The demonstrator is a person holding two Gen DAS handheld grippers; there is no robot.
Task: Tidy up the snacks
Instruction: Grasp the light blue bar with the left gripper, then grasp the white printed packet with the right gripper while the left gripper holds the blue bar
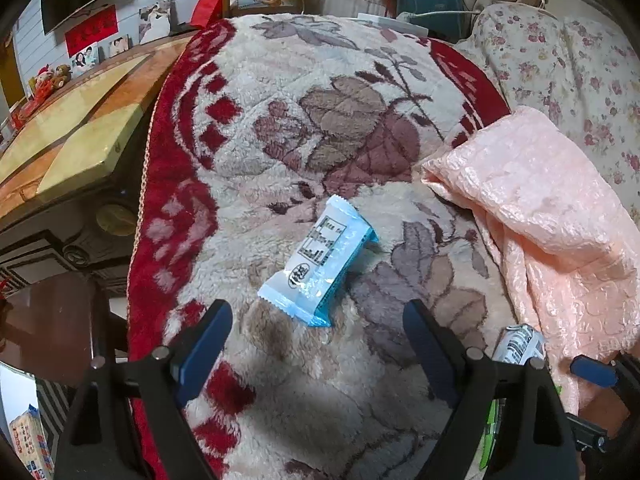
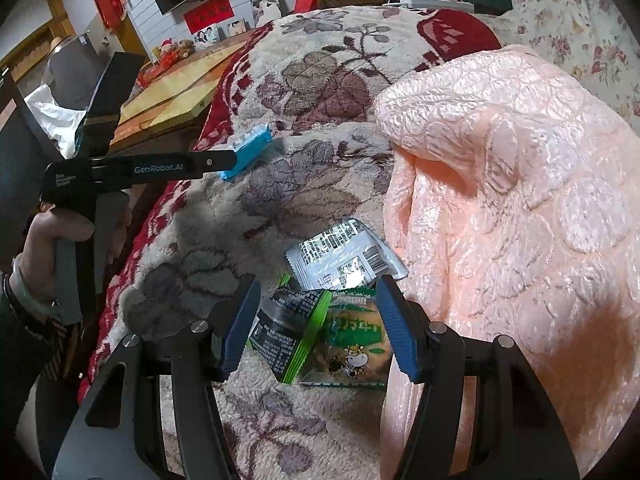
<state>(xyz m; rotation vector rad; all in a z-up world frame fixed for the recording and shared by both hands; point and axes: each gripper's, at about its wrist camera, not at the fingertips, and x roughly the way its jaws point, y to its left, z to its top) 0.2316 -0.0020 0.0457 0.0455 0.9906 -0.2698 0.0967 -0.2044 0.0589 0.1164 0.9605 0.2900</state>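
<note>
A blue and white snack packet lies on the floral fleece blanket. My left gripper hangs open over its near end, one finger on each side, touching nothing. The right wrist view shows that packet beside the left gripper's finger. My right gripper has a buckled dark green packet and a green cow-print packet pressed together between its pads. A silver packet lies just beyond its fingertips and shows by the right gripper in the left wrist view.
A pink quilted cloth is heaped on the right, close to the right gripper. A flowered quilt lies behind it. The blanket's red border drops off on the left toward a glass-topped wooden table. A hand holds the left gripper.
</note>
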